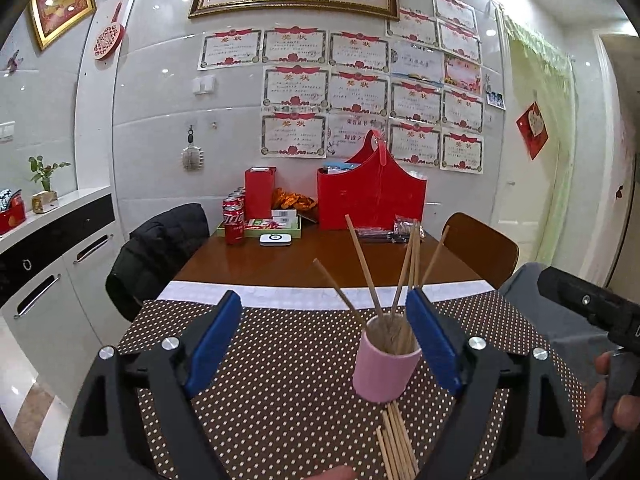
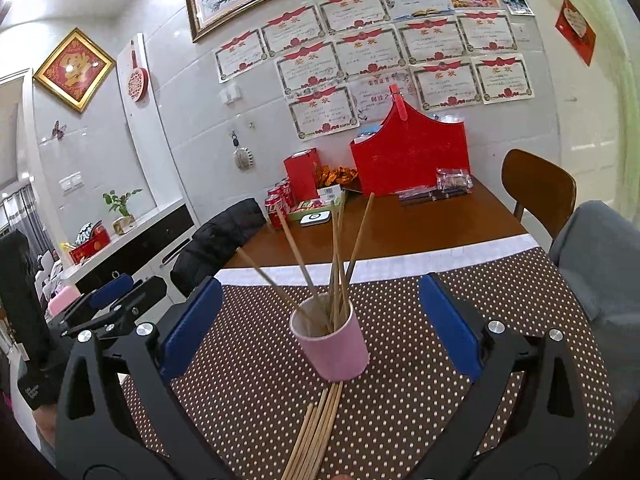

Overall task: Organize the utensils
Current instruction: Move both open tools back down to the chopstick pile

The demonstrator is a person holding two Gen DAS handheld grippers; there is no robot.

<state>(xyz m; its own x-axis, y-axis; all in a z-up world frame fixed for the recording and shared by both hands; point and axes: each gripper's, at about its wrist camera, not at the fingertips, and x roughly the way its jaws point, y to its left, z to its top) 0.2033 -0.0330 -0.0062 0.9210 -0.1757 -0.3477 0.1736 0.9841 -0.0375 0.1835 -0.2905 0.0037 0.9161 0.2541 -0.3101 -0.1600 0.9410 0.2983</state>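
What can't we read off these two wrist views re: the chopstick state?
- Loose wooden chopsticks lying on the dotted mat: near ends cut off by the bottom edge in both views, so no count.
- Lower ends of the standing chopsticks: hidden inside the pink cup, both views.
- Cup's base in the left wrist view: partly behind the left gripper.
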